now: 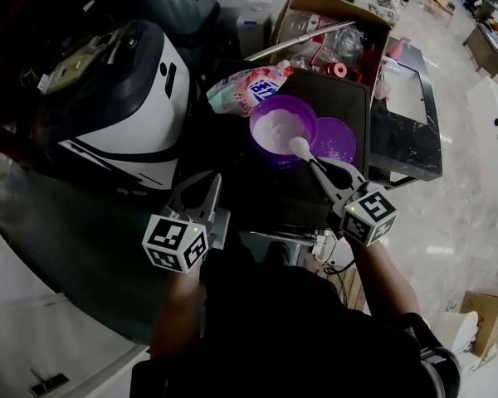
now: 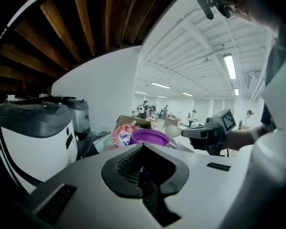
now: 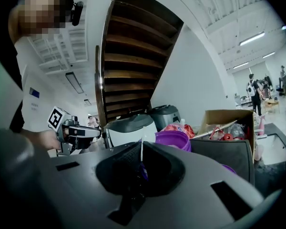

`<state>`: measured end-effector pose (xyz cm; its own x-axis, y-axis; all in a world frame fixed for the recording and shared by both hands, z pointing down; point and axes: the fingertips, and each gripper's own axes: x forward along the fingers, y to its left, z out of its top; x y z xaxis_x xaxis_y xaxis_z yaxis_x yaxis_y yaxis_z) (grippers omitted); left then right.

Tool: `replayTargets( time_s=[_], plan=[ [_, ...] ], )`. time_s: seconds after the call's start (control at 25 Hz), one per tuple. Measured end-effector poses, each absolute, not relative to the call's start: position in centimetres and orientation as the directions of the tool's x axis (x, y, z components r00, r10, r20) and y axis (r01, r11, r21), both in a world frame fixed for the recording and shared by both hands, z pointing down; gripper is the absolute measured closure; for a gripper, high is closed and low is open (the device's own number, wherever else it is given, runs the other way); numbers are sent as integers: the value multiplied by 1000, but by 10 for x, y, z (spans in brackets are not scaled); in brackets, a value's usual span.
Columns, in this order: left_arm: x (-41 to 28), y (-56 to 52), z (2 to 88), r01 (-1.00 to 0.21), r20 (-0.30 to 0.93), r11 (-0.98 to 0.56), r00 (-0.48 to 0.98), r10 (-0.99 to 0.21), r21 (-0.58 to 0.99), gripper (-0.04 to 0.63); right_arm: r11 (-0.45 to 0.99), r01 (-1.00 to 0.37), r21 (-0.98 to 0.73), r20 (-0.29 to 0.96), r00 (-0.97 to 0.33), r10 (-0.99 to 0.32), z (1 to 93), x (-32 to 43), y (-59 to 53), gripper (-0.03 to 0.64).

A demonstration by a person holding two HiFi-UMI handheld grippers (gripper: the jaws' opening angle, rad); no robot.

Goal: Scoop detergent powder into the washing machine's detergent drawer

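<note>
At 7 o'clock our left gripper (image 1: 204,193) sits closed, empty. Our right gripper (image 1: 326,175) clamps a scoop (image 1: 300,148) at the 4 o'clock rim of the bowl (image 1: 256,139).

A round purple plastic bowl (image 1: 254,121) stands upright at the centre of the frame on the dark surface (image 1: 349,98), holding pale white detergent powder (image 1: 275,128). A white plastic scoop (image 1: 300,147) has its rounded head at the bowl's lower right rim. Its handle slants down-right, clamped in the right tongs (image 1: 322,175). A pink-and-white detergent pouch (image 1: 247,88) lies just beside the bowl, to its upper left.
</note>
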<state>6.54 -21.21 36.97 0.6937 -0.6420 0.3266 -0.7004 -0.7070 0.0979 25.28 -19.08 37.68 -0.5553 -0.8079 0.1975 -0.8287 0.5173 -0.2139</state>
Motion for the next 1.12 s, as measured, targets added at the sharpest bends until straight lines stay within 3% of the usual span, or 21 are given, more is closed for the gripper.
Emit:
replayTargets(
  time_s=[0.56,0.92,1.12],
  plan=[
    [43,-270,384,-658,312,-740,738,-599,137,588,485,-868,-108,369,-488,-791,386,253,-261,595],
    [47,-275,393,-612,332,-774,773,-541,163,588,604,-793,80,601,-445,-664,395,254,-275,595],
    [43,-274,392,-606,343,-778,776,-530,168,586,678,-732,67,692,-455,-560,406,248,-279,595]
  ],
)
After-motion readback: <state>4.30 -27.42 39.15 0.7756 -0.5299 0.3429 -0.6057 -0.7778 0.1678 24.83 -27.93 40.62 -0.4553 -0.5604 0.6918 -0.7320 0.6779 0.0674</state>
